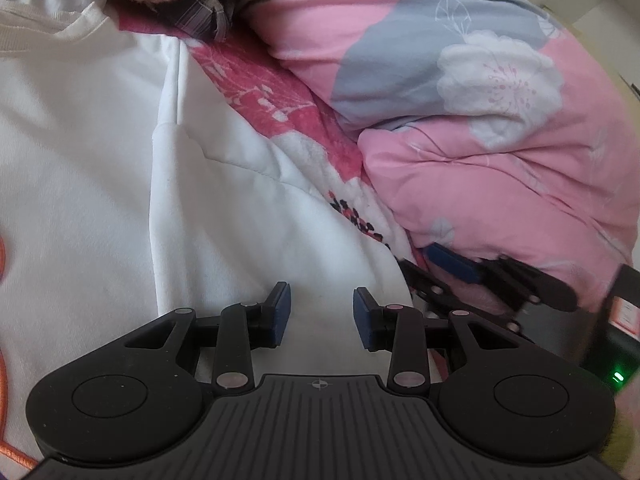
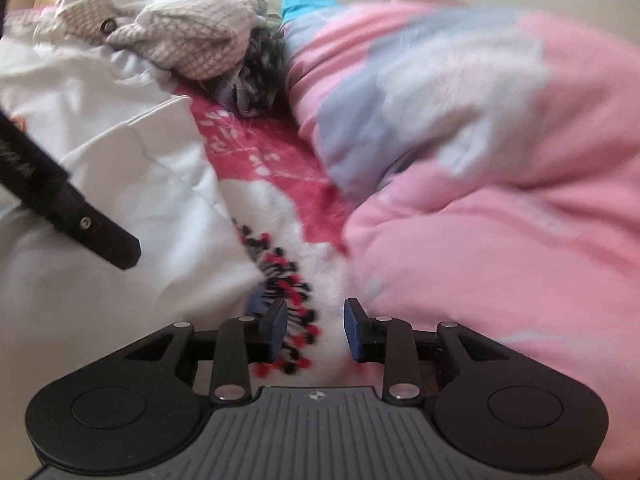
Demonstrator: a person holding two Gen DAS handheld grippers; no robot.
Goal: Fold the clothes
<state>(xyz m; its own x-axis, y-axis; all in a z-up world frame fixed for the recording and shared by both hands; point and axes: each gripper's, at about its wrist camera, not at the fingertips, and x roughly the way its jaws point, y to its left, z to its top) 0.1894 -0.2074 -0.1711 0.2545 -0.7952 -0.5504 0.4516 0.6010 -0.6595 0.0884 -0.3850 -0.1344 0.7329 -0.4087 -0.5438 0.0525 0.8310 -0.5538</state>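
A white cotton garment with a ribbed collar [image 1: 80, 128] lay spread flat on the bed, over a red floral bedsheet [image 1: 256, 92], a placement that suited folding because the cloth could be creased against a firm, level surface. Its right edge ran just beside a bunched pink and grey floral duvet [image 1: 480, 128], pushed aside, apparently to free room. The left gripper [image 1: 322, 318] hovered low over the garment's lower part, its fingers [image 1: 280, 316] apart with only cloth beneath them and nothing pinched. The right gripper [image 2: 316, 330] sat over the bedsheet's dark red and black flower print, just off the garment's edge, its fingers [image 2: 276, 330] likewise apart and empty. That edge position looked chosen for taking the side hem. A beige checked knit garment [image 2: 188, 40] lay heaped at the far end, seemingly waiting.
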